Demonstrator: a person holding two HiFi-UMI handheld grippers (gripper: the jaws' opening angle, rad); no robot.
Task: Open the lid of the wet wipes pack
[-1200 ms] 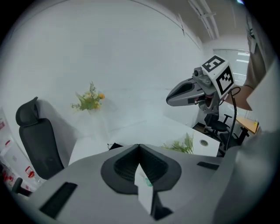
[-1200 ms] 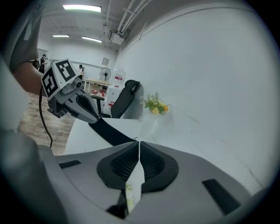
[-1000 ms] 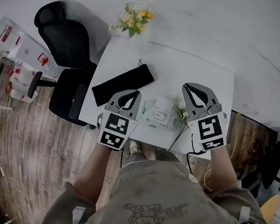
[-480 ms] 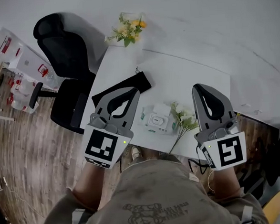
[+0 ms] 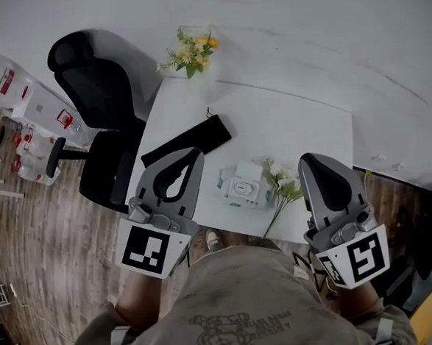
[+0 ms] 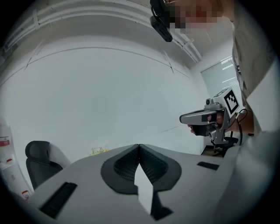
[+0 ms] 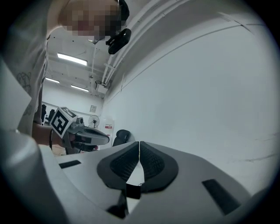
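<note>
The left hand-held gripper (image 5: pixel 191 156) and the right hand-held gripper (image 5: pixel 310 161) hover shut and empty, flanking the wet wipes pack (image 5: pixel 245 187) at the tabletop's (image 5: pixel 286 119) near edge (a flower sprig (image 5: pixel 283 184) lies just right of it). It would be best to pin the pack with one, then hook the lid's lip.

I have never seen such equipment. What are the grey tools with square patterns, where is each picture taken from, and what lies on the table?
A person holds one tool in each hand: the left gripper and the right gripper. One picture comes from a camera on the person's head, looking down; the other two come from cameras riding on the grippers. Both grippers are shut and hold nothing. On the white table lie a wet wipes pack, a flower sprig beside it and a black pouch.
</note>
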